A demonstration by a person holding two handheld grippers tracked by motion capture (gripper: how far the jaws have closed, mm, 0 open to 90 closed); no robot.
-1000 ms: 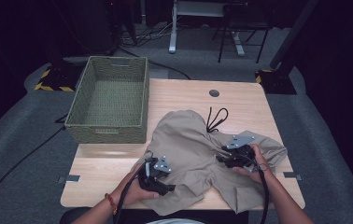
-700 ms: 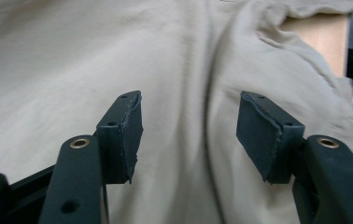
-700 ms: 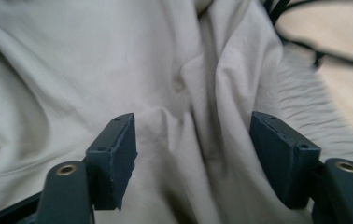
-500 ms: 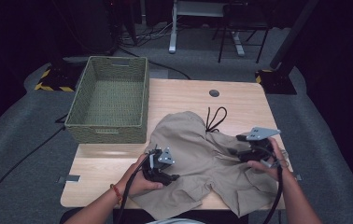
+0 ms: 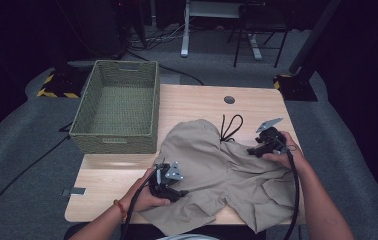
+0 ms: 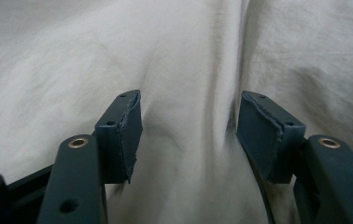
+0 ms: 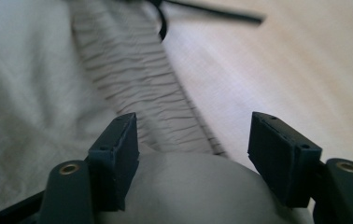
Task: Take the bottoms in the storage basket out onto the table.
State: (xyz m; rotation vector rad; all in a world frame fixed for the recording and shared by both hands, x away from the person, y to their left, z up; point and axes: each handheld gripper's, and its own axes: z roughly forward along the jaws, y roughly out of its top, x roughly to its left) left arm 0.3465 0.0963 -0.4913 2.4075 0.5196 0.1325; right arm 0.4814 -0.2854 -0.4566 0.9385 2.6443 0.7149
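Khaki drawstring shorts [image 5: 227, 170] spread across the wooden table [image 5: 197, 102], just right of the woven basket [image 5: 117, 107], black drawstring [image 5: 229, 126] looped at the far edge of the shorts. Left gripper [image 5: 169, 186] on the near left part of the shorts, jaws apart over a fabric ridge, pads [image 6: 128, 135] not pressing. Right gripper [image 5: 257, 149] at the elastic waistband [image 7: 142, 79], jaws just opened wide, cloth between them, unclamped.

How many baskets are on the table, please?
1. The green woven basket stands at the table's far left corner, left of the beige shorts.
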